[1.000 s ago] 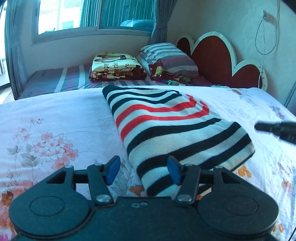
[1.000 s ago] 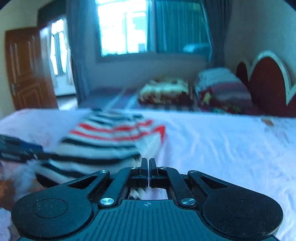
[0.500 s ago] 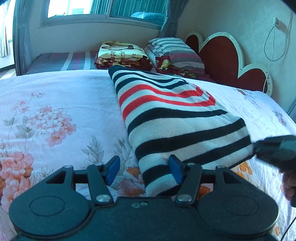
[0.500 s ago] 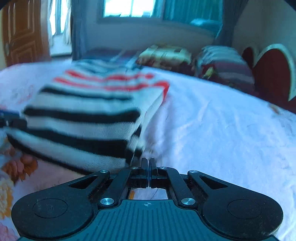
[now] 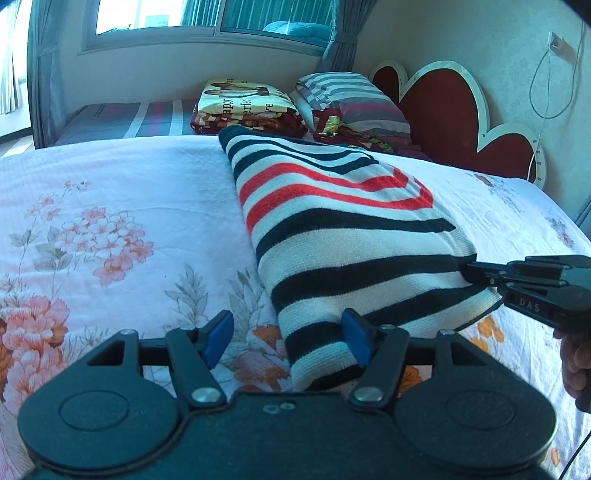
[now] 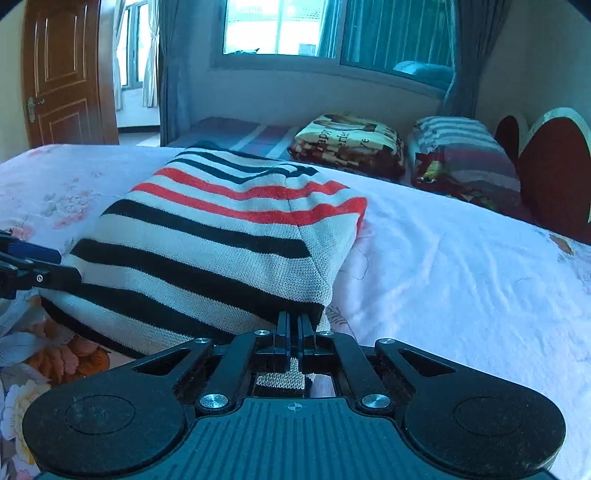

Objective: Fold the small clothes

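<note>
A white bedsheet printed with pink and orange flowers (image 5: 110, 206) covers the bed. Beyond it lie a folded printed blanket (image 5: 245, 101) and a striped grey pillow (image 5: 354, 99), beside a red heart-shaped headboard (image 5: 443, 107). A brown wooden door (image 6: 62, 70) stands left of the curtained window (image 6: 280, 29).

One folded striped sweater (image 5: 343, 236); two grippers, left (image 5: 288, 341) and right (image 6: 294, 332); one folded printed blanket (image 5: 245, 103); one striped pillow (image 5: 354, 99); one wooden door (image 6: 61, 70).

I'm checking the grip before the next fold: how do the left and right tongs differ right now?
The left tongs are opening, pads apart and not pressing the striped sweater; the right tongs are shut on its corner. Left pads are blue; right fingers black. Both sit at the sweater's near edge.
</note>
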A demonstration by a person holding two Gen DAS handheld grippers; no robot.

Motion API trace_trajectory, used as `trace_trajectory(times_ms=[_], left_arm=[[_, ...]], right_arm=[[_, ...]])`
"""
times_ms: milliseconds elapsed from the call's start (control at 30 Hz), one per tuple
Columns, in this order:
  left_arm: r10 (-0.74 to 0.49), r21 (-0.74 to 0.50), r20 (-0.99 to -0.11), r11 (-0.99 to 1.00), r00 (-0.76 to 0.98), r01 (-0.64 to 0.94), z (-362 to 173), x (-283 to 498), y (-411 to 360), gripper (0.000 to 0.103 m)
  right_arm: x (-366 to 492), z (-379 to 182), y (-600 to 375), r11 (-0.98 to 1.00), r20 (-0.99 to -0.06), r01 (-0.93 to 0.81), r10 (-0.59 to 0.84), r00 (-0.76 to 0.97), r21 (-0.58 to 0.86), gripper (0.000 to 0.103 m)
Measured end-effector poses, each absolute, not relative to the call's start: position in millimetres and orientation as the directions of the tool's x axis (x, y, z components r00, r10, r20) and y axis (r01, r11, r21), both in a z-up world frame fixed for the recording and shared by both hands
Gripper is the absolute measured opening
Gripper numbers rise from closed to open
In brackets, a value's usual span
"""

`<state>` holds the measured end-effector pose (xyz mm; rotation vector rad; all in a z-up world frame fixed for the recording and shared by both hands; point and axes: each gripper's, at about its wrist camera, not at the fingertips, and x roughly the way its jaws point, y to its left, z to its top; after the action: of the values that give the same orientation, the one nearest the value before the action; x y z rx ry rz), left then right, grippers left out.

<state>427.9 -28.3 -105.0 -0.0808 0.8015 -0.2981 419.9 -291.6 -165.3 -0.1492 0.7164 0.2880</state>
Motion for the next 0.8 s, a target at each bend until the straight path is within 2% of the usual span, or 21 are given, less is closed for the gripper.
trace_trajectory(times_ms=[167, 233, 267, 300, 333, 367, 433, 500, 567, 633, 800], left_arm=[[-0.291, -0.174, -0.706, 0.955, 0.645, 0.24, -109.4, 419.1, -28.8, 0.065], [-0.305, -0.191, -0.692, 0.951, 0.654, 0.241, -98.5, 417.4, -23.5, 0.061], [-0.312, -0.192, -0.667, 0.95, 0.676, 0.248, -90.0, 414.1, -19.5, 0.063], [-0.329, -0.202, -0.639, 0.944, 0.695, 0.261, -82.4, 412.0, -14.5, 0.071], [-0.353, -0.225, -0.614, 0.936, 0.706, 0.272, -76.8, 413.1, -9.0, 0.085], [-0.37, -0.252, -0.597, 0.929, 0.711, 0.272, -73.2, 417.3, -3.4, 0.089], [-0.405, -0.3, -0.598, 0.913, 0.691, 0.275, -71.2, 433.5, 2.7, 0.09], [-0.478, -0.39, -0.614, 0.876, 0.628, 0.285, -77.1, 456.2, 5.1, 0.086], [-0.557, -0.509, -0.607, 0.82, 0.567, 0.26, -90.1, 478.2, 9.7, 0.083], [-0.589, -0.558, -0.617, 0.795, 0.523, 0.237, -102.7, 495.4, 9.9, 0.079], [-0.598, -0.581, -0.641, 0.788, 0.481, 0.206, -123.3, 520.0, 10.0, 0.076]], right_arm=[[421.8, -160.4, -296.6, 0.953, -0.688, -0.302, 0.219, 0.692, -0.001, 0.001], [419.8, -142.3, -301.5, 0.961, -0.679, -0.271, 0.236, 0.696, 0.056, 0.001], [416.4, -132.2, -309.7, 0.96, -0.655, -0.258, 0.267, 0.707, 0.113, 0.016], [415.7, -126.0, -317.9, 0.96, -0.64, -0.235, 0.275, 0.717, 0.15, 0.079], [417.0, -122.9, -326.3, 0.959, -0.61, -0.212, 0.283, 0.74, 0.187, 0.103], [422.0, -121.9, -335.2, 0.949, -0.598, -0.205, 0.31, 0.739, 0.239, 0.1], [440.0, -124.5, -355.3, 0.913, -0.595, -0.156, 0.368, 0.714, 0.377, 0.097], [461.3, -135.5, -376.2, 0.834, -0.569, -0.116, 0.462, 0.68, 0.539, 0.085], [484.7, -151.3, -393.3, 0.744, -0.55, -0.067, 0.548, 0.631, 0.665, 0.083], [503.3, -167.1, -402.4, 0.679, -0.54, -0.035, 0.613, 0.577, 0.733, 0.083], [532.1, -193.0, -406.2, 0.626, -0.536, -0.036, 0.695, 0.479, 0.779, 0.083]])
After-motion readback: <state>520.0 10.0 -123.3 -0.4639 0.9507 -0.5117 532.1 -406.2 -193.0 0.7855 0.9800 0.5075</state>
